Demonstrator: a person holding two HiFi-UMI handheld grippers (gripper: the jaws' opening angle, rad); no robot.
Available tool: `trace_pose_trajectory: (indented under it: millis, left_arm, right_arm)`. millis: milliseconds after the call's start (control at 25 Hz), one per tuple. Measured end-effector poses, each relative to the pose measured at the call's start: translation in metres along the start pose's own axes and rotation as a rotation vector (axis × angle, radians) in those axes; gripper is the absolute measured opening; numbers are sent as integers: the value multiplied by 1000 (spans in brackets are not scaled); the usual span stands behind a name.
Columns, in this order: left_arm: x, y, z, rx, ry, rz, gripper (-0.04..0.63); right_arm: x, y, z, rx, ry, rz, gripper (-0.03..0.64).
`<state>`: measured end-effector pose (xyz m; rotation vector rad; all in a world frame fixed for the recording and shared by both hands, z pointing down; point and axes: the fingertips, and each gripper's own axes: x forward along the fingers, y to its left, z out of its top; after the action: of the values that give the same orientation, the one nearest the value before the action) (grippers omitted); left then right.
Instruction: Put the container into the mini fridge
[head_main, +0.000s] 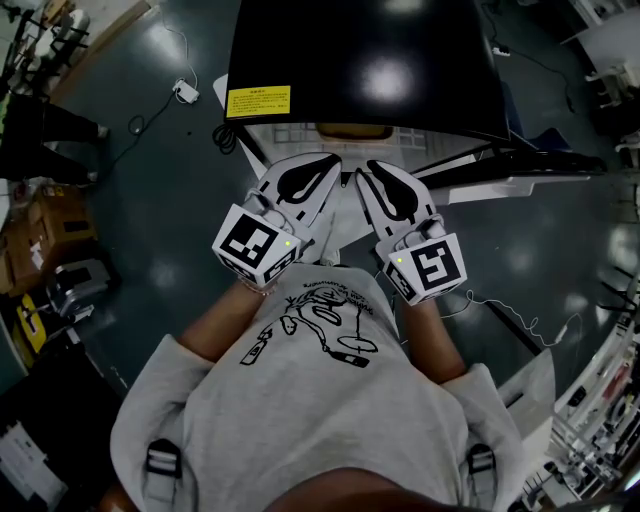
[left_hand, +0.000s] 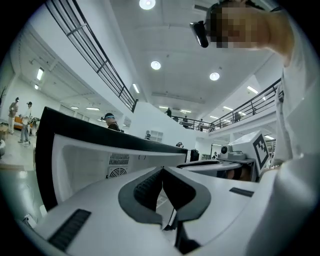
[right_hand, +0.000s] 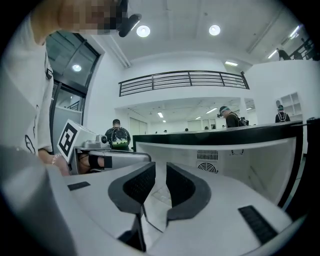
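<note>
The mini fridge (head_main: 365, 60) has a glossy black top and stands open in front of me. Its white door (head_main: 515, 185) is swung out to the right. A tan object (head_main: 352, 130), possibly the container, lies inside just under the top's front edge, mostly hidden. My left gripper (head_main: 332, 160) is level before the opening, its jaws shut with nothing between them (left_hand: 162, 170). Beside it, my right gripper (head_main: 370, 166) is open by a narrow gap, with nothing in it (right_hand: 160, 172). The fridge's white inner wall and back vent (right_hand: 207, 167) show beyond the jaws.
A yellow label (head_main: 258, 100) sits on the fridge top's front left corner. On the dark floor there are cables and a white plug (head_main: 186, 92) at the left. Cardboard boxes (head_main: 60, 220) stand further left. Several people stand far off in the hall.
</note>
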<state>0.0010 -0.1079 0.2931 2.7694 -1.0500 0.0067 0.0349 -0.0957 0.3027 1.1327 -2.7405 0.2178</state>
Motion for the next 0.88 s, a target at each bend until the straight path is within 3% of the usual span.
trace_pose_trajectory:
  millis: [440, 880]
  left_arm:
    - [-12, -23, 14, 21, -31, -45, 17]
    - [-22, -28, 11, 23, -43, -41, 17]
  right_arm:
    - [-20, 23, 16, -15, -16, 58, 57]
    - [-27, 33, 17, -25, -23, 75, 54]
